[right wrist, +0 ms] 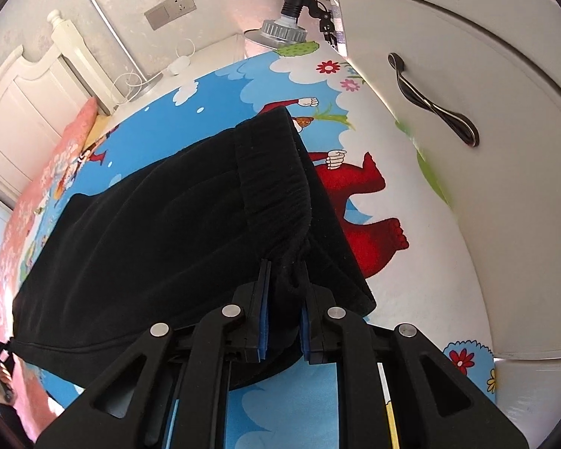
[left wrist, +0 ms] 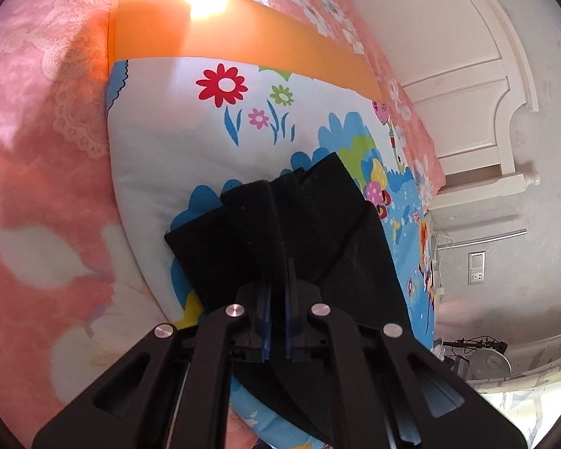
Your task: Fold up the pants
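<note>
On the cartoon quilt (right wrist: 411,262), black pants (right wrist: 149,232) stretch lengthwise between left claw (left wrist: 278,262) and right claw (right wrist: 285,273), both clenching fabric.

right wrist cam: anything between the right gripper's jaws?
Yes. The right gripper has its jaws shut on a bunched bit of the black pants by the waistband, over the cartoon blanket. Right wrist view.

Bed (left wrist: 37,131) under me: pink floral sheet, cartoon quilt (left wrist: 205,142) on top, orange band (left wrist: 243,41) at far end, sun patch there. White headboard (left wrist: 448,56) against pale wall. Wall socket (right wrist: 170,9). White cabinet door (right wrist: 467,56), dark handle (right wrist: 430,101). Lamp (right wrist: 284,31).
</note>
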